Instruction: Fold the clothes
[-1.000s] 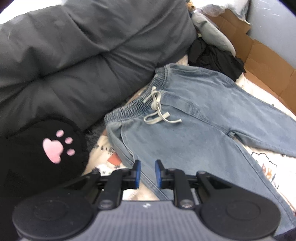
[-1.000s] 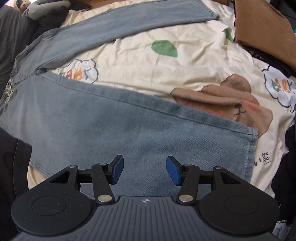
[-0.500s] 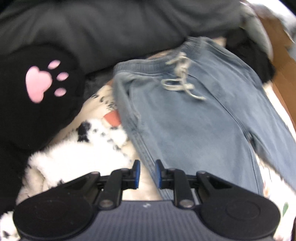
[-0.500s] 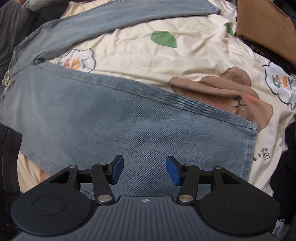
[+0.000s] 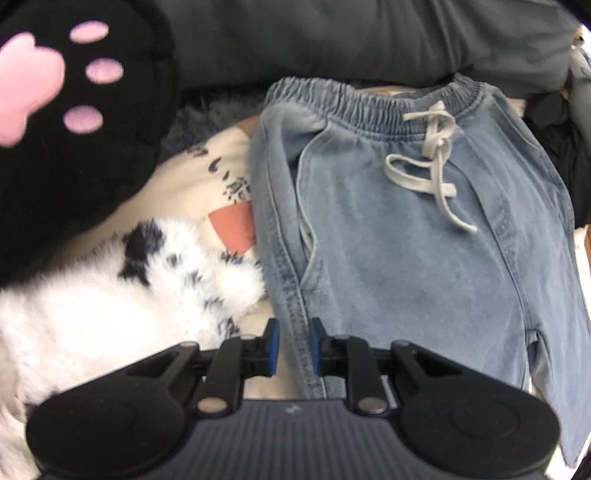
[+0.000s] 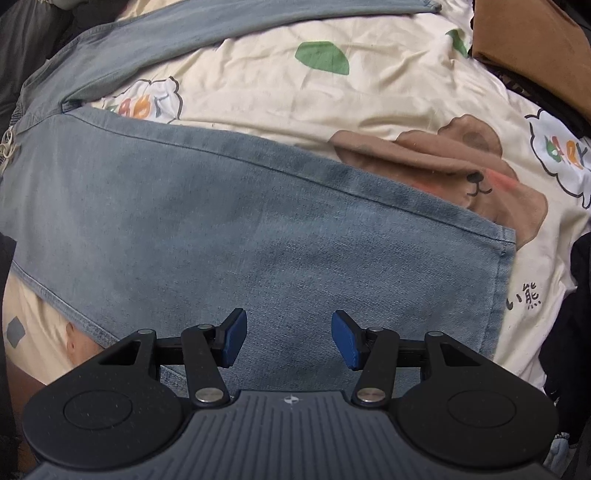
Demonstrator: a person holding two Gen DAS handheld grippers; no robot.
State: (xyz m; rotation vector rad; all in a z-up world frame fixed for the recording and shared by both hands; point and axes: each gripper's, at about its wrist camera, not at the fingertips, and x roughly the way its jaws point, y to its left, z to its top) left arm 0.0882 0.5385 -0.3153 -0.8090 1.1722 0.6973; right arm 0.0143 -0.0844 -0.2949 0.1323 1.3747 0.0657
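Light blue jeans [image 5: 406, 258] with an elastic waistband and a pale drawstring [image 5: 436, 158] lie flat on a cartoon-print bedsheet [image 6: 277, 96]. My left gripper [image 5: 293, 347] hovers over the left side seam below the waistband, and the seam runs through the narrow gap between its blue pads. The pads do not press it. In the right wrist view a jeans leg [image 6: 221, 240] spreads across the sheet, its hem [image 6: 502, 288] at the right. My right gripper [image 6: 289, 341] stands wide open above that leg, holding nothing. The other leg [image 6: 221, 26] stretches along the top.
A black cushion with a pink paw print [image 5: 74, 129] and a white fluffy spotted fabric [image 5: 110, 295] lie left of the jeans. A dark grey duvet [image 5: 332, 37] rises behind the waistband. Brown fabric [image 6: 528, 40] sits at the sheet's far right corner, dark clothing [image 6: 576, 295] along the right edge.
My left gripper has swung left and down onto the jeans' side seam, its gap unchanged. My right gripper has crept slightly closer to the leg and stays open.
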